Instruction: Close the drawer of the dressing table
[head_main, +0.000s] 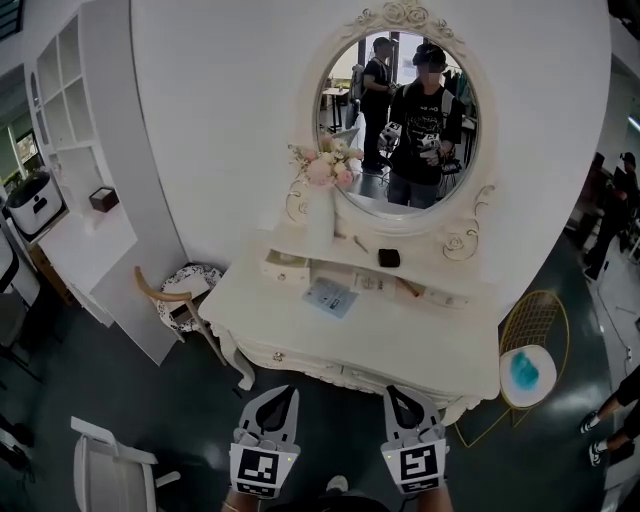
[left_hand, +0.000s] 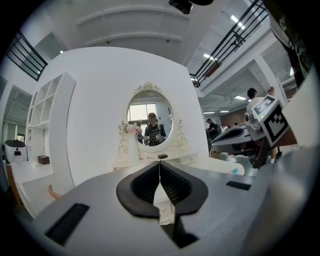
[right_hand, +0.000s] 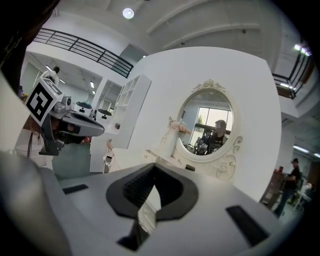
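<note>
The white dressing table (head_main: 290, 325) with an oval mirror (head_main: 405, 120) stands straight ahead against a white wall. Its front drawers (head_main: 300, 358) face me, and a small drawer (head_main: 284, 266) on the raised shelf looks pulled out a little. My left gripper (head_main: 287, 392) and right gripper (head_main: 397, 392) hover side by side just short of the table's front edge, touching nothing. Both are shut and empty. In the left gripper view, the left gripper (left_hand: 160, 162) points level at the table. The right gripper (right_hand: 154, 165) does the same in its own view.
A vase of pink flowers (head_main: 322, 200), a small black box (head_main: 389, 257) and a booklet (head_main: 330, 296) rest on the table. A wooden-armed chair (head_main: 180, 295) stands at its left, a gold wire side table (head_main: 530, 365) at its right. White shelving (head_main: 70, 150) fills the left wall.
</note>
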